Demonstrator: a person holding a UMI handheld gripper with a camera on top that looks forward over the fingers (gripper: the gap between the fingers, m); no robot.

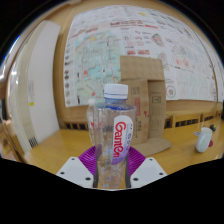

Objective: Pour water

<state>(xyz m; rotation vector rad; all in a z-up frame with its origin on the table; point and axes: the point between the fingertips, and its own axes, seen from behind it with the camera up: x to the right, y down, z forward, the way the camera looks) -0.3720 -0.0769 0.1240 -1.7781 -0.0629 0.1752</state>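
A clear plastic water bottle point(113, 135) with a white cap and a red-lettered label stands upright between my fingers. My gripper point(112, 170) is shut on the bottle, with the purple pads point(88, 158) pressing its lower body from both sides. The bottle's base is hidden below the fingers. It seems lifted above the wooden table point(55, 150). I see no cup or other vessel for water.
A brown cardboard box point(145, 95) stands just behind the bottle. A white object point(205, 139) sits on the table to the right. Beyond is a wall covered with a large printed poster point(120, 40).
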